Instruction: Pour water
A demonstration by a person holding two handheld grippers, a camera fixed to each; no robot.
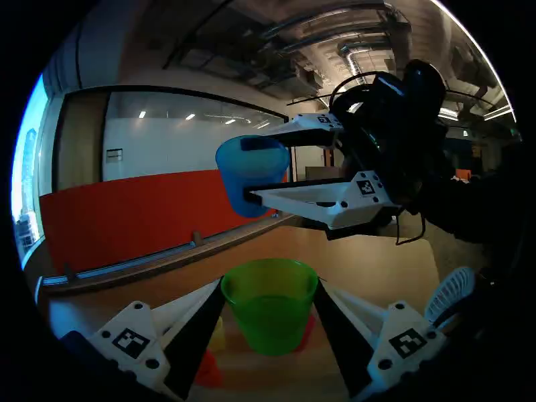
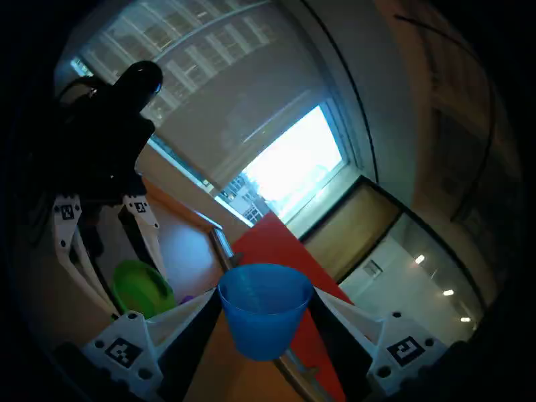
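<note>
Left gripper view: left gripper (image 1: pixel 268 288) fingers clamped tapered translucent green cup (image 1: pixel 271 318); farther off, right gripper (image 1: pixel 253 167) fingers clamped tapered blue cup (image 1: pixel 249 175).

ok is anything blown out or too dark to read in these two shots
Right gripper view: the window is blown out white and the upper left goes near-black, though the blue cup reads fine. Left gripper view: dim but even, the green cup is clear, and the fisheye bows the red wall.

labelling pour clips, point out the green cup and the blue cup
green cup (image 1: pixel 271 315): left gripper view, middle of its front wall
blue cup (image 2: pixel 263 318): right gripper view, middle of its front wall
</note>
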